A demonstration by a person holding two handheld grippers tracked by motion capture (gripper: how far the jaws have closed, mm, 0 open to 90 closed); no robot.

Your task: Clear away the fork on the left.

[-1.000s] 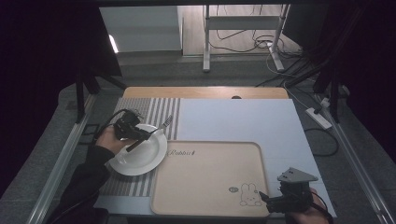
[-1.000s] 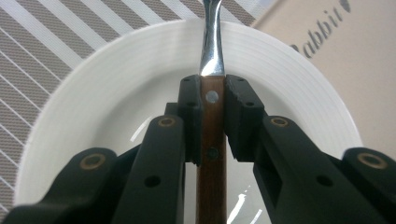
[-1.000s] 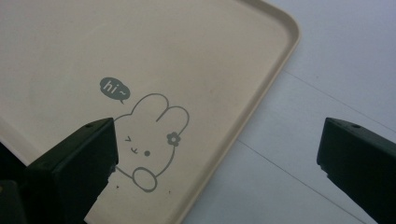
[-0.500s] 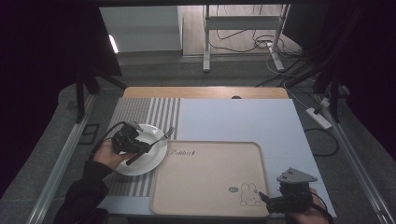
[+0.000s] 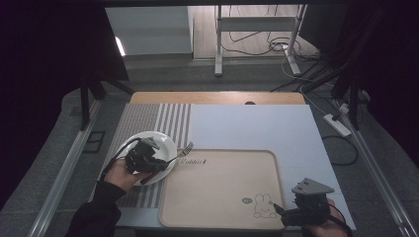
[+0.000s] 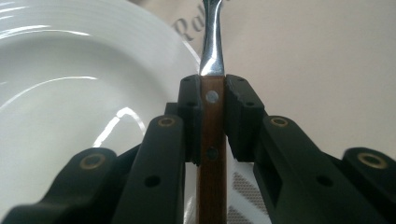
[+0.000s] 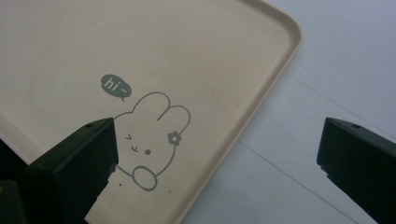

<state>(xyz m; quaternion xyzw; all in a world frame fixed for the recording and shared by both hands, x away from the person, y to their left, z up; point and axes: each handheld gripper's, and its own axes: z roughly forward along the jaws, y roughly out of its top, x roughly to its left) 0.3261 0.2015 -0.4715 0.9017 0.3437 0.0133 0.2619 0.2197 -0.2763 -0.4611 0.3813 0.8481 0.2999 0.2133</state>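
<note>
In the lower left of the high view, the left gripper (image 5: 157, 164) hangs over the white plate (image 5: 163, 140), which sits on the striped placemat (image 5: 148, 116). Its jaws are clamped on the wooden handle of a fork (image 6: 211, 135); the steel neck runs up past the plate's rim, and the tines (image 5: 188, 146) reach the upper left corner of the beige tray (image 5: 222, 192). At the lower right, the right gripper (image 7: 217, 154) stands wide open and empty over the tray's rabbit print (image 7: 149, 140), at the tray's rim.
</note>
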